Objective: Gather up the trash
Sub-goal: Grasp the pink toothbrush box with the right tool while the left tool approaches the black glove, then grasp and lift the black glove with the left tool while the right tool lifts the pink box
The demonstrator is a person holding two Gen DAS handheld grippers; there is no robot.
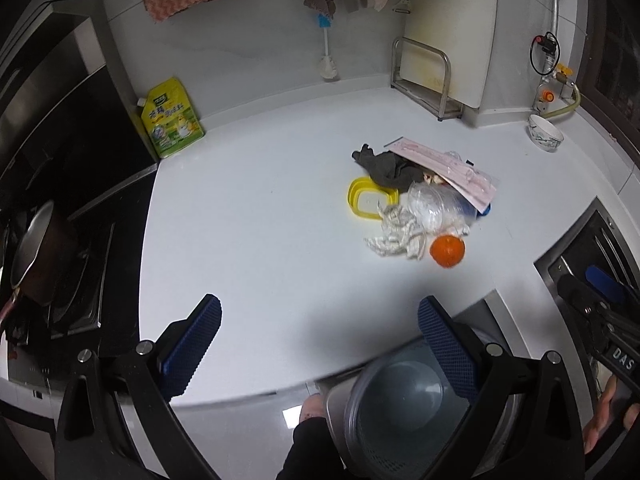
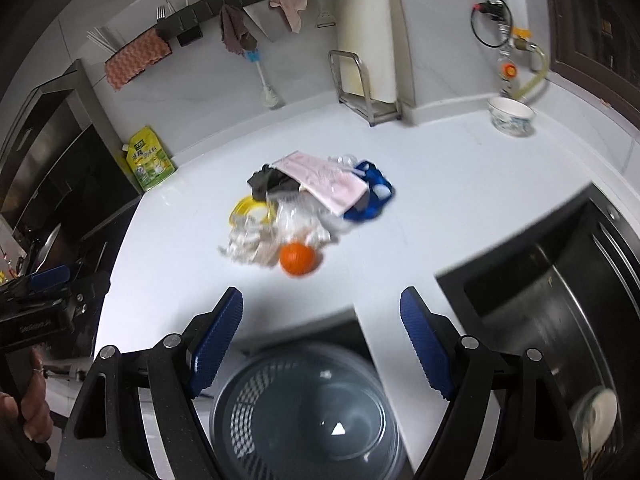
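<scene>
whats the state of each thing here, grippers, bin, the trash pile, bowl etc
left gripper: open, empty, above the counter edge
right gripper: open, empty
trash bin: on the floor below the counter edge, lined, looks empty
trash pile: heaped mid-counter, untouched
orange peel: at the pile's near edge
yellow lid: flat, partly under the dark cloth
bowl: upright, near the back corner

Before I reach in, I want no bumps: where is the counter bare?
Bare: the wide white stretch between the yellow pouch and the trash pile, and the front edge above the bin. Crowded: the pile itself, orange nearest.
</scene>
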